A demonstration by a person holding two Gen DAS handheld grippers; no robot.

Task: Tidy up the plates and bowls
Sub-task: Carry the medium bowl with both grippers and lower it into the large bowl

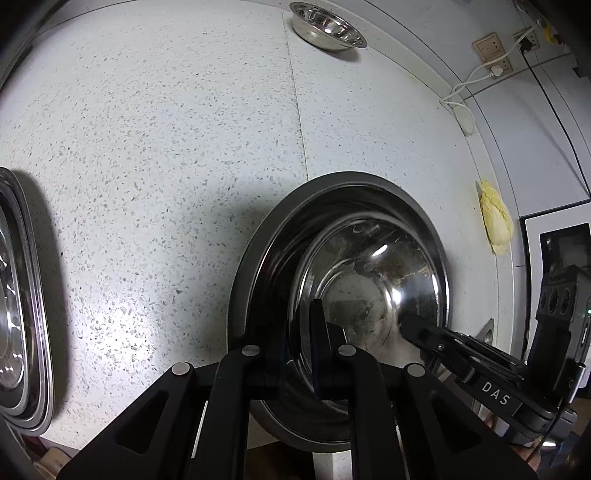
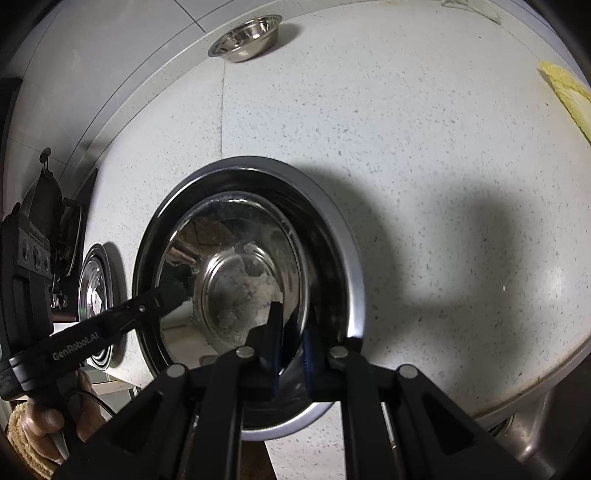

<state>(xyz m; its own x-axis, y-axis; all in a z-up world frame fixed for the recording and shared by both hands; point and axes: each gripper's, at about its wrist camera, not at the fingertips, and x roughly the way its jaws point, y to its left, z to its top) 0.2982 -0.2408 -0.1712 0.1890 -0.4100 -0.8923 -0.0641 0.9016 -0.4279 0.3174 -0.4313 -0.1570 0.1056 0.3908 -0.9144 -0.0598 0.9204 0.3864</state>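
A wide steel basin (image 1: 255,258) (image 2: 351,280) sits on the speckled white counter, with a smaller shiny steel bowl (image 1: 373,280) (image 2: 236,273) nested inside it. My left gripper (image 1: 303,328) is shut on the inner bowl's left rim and shows in the right wrist view as a black arm (image 2: 173,293). My right gripper (image 2: 291,334), with blue pads, is shut on the same bowl's right rim and reaches in from the right in the left wrist view (image 1: 412,325). A person's hand (image 2: 48,421) holds the left gripper's handle.
Another small steel bowl (image 1: 327,26) (image 2: 245,37) stands at the back of the counter. Stacked oval steel plates (image 1: 22,295) (image 2: 94,295) lie at the left. A yellow cloth (image 1: 496,218) (image 2: 569,96), wall sockets with cables (image 1: 491,48) and a sink (image 2: 535,439) lie to the right.
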